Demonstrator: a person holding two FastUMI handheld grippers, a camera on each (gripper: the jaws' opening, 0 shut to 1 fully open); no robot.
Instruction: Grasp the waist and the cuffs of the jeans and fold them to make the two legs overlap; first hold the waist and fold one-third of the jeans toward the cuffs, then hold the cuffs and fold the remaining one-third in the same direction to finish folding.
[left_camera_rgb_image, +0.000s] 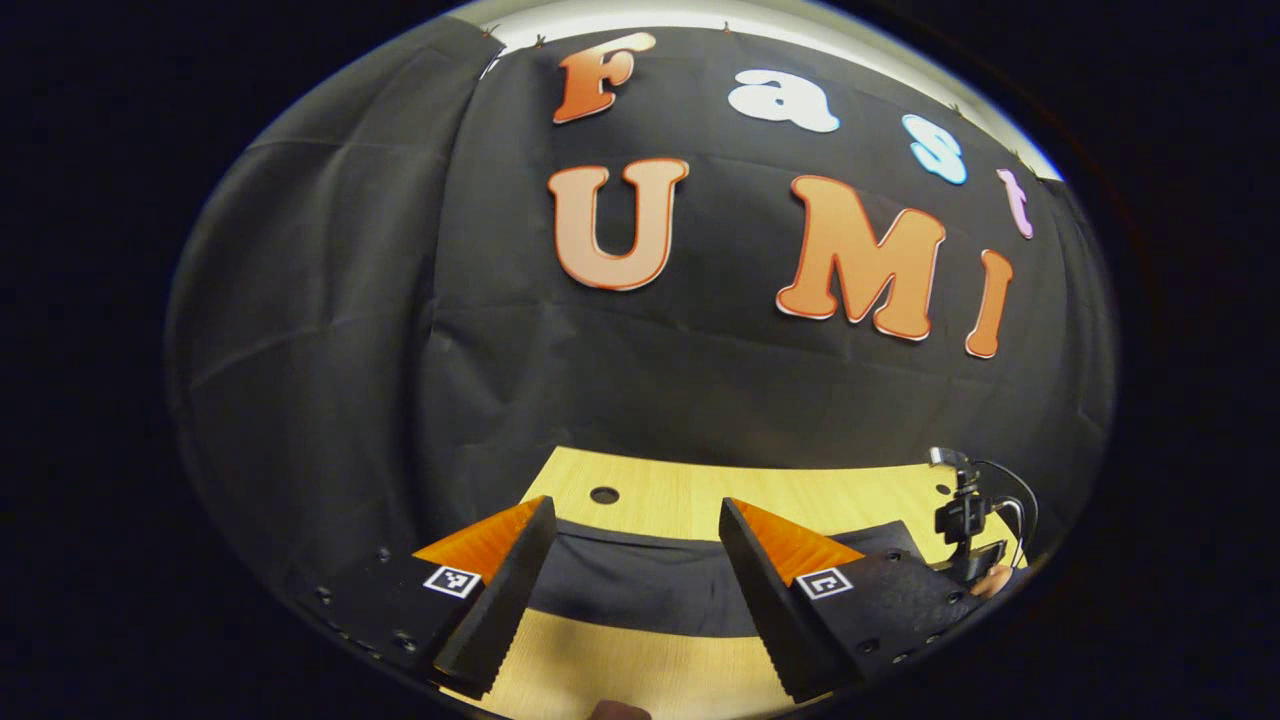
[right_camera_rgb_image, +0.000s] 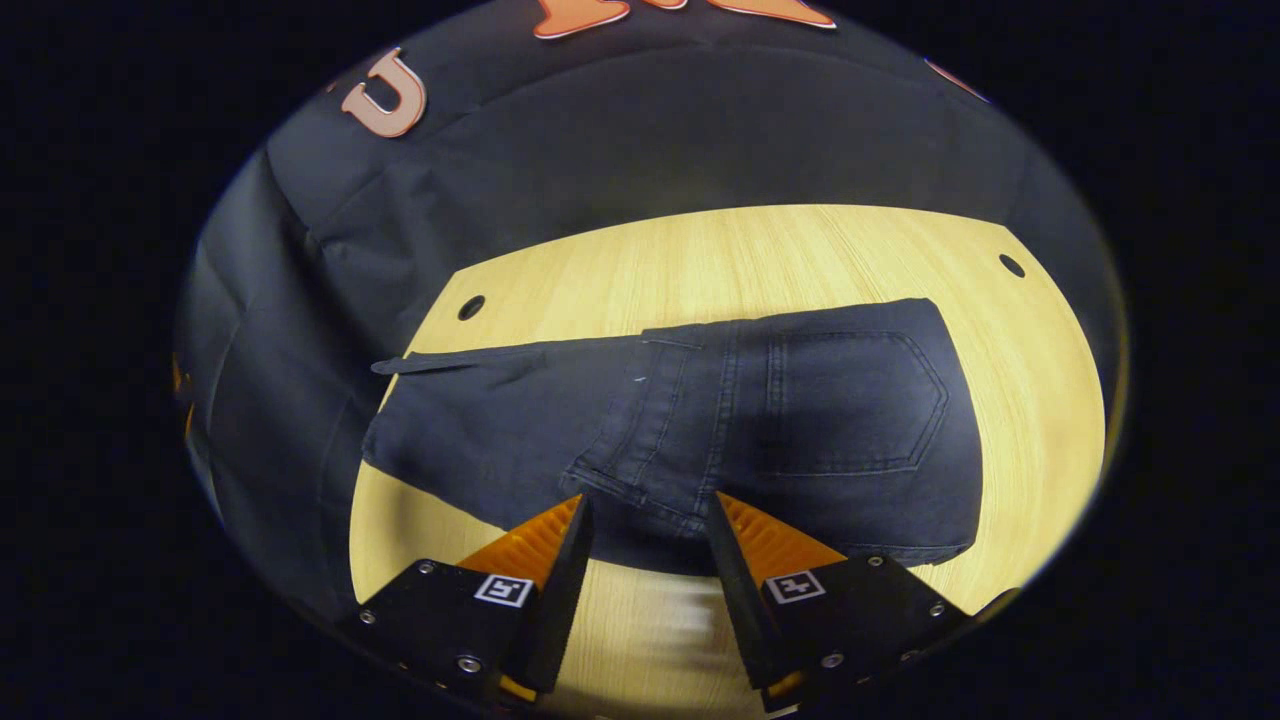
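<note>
A: Right gripper view had the jeans (right_camera_rgb_image: 700, 430) lying folded on the wooden table (right_camera_rgb_image: 1030, 360), back pocket up, with bare wood along the far edge and the right side.

B: And the right gripper (right_camera_rgb_image: 645, 520)?

A: Fingers spread wide, tips just at the near hem, pinching nothing.

B: Left gripper view?

A: Left gripper (left_camera_rgb_image: 635, 540) was spread too, empty, jeans (left_camera_rgb_image: 640, 590) between its fingers farther back, table (left_camera_rgb_image: 680, 490) bare beyond them.
</note>
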